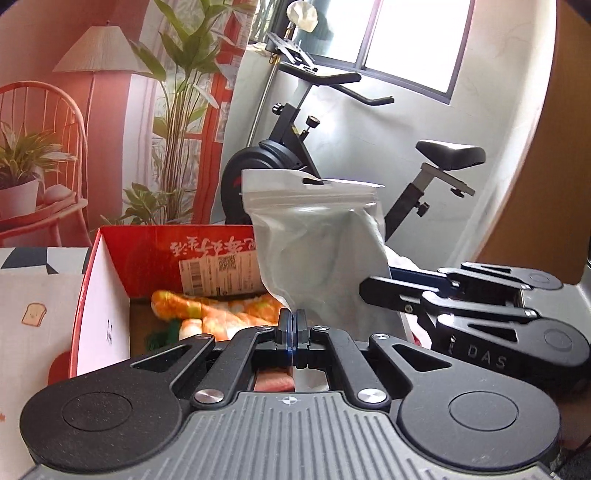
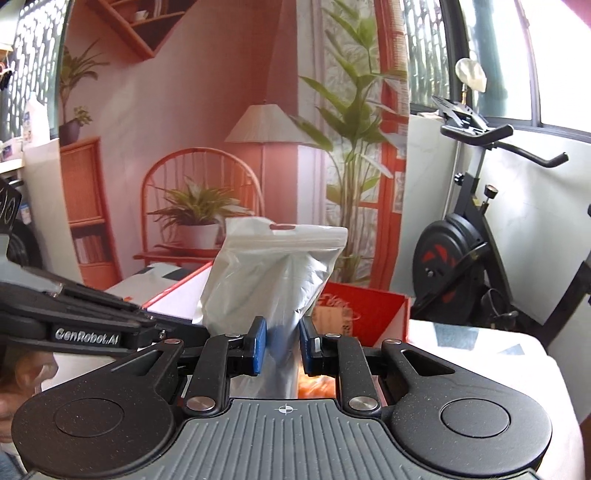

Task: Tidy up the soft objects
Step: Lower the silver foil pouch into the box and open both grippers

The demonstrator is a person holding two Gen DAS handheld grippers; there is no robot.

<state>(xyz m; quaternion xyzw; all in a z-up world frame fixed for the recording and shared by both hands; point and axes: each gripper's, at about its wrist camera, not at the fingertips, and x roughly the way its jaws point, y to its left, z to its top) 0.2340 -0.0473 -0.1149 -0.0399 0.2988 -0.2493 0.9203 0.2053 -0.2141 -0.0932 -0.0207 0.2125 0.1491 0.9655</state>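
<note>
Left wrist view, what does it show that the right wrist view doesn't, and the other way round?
Only the left wrist view shows the orange plush toy lying inside the red box and the exercise bike's saddle. Only the right wrist view shows the wall shelf and the wicker cabinet. Both show the white zip pouch held upright by the left gripper and right gripper, with the exercise bike behind.

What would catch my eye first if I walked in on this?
A frosted zip bag stands upright mid-frame, pinched at its bottom by both grippers. Behind it sits an open red box with orange plush toys inside. An exercise bike stands by the window at right.
</note>
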